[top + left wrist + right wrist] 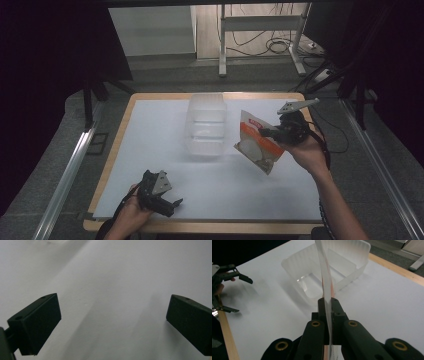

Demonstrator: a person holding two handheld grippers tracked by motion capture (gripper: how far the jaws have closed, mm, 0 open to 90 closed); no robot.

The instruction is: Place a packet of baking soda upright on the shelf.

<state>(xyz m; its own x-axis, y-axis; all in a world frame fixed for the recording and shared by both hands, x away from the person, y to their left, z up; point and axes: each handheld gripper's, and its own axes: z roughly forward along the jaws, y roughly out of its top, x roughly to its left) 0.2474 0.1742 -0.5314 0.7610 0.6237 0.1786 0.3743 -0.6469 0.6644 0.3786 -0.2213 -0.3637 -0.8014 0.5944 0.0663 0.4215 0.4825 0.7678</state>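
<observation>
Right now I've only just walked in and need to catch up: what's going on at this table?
A person is working with a handheld gripper in each hand. The right gripper is shut on a flat orange-and-white packet, holding it in the air beside a clear plastic container that stands on the white table. The packet is not yet in the container. The left gripper rests open and empty near the table's front edge.

The red label on the packet (257,142) is too blurred to read.
</observation>
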